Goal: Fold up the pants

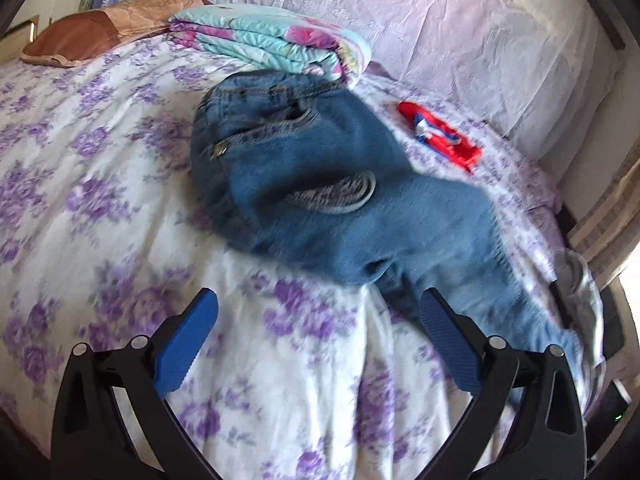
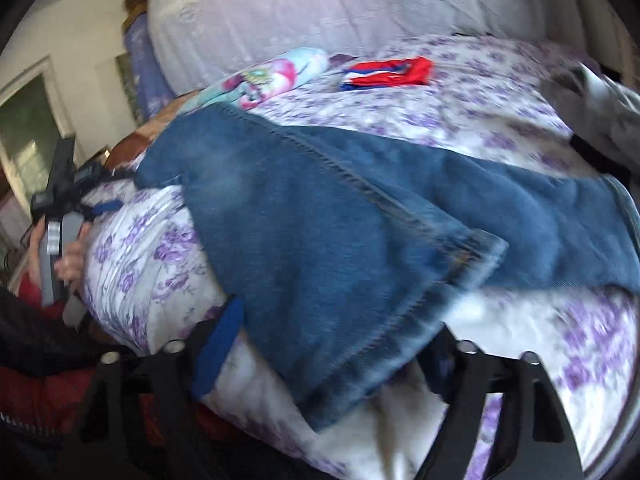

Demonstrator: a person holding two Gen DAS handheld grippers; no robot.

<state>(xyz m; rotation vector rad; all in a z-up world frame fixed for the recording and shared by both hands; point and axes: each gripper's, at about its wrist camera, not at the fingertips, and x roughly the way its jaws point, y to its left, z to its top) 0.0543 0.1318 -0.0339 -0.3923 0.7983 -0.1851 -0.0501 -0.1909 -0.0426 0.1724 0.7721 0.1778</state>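
Left gripper (image 1: 318, 344) fingers wide, empty; right gripper (image 2: 332, 354) straddles blue denim pants (image 2: 360, 216) hem, lower centre; grip unclear, could slip.

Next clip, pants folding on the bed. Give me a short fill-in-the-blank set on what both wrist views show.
1. The blue denim jeans lie on a bedsheet printed with ____ flowers.
2. The left gripper is ____, holding nothing.
3. The small cloth beyond the jeans is mostly ____.
4. The jeans' waistband lies against a folded ____ quilt.

Missing words: purple; open; red; floral
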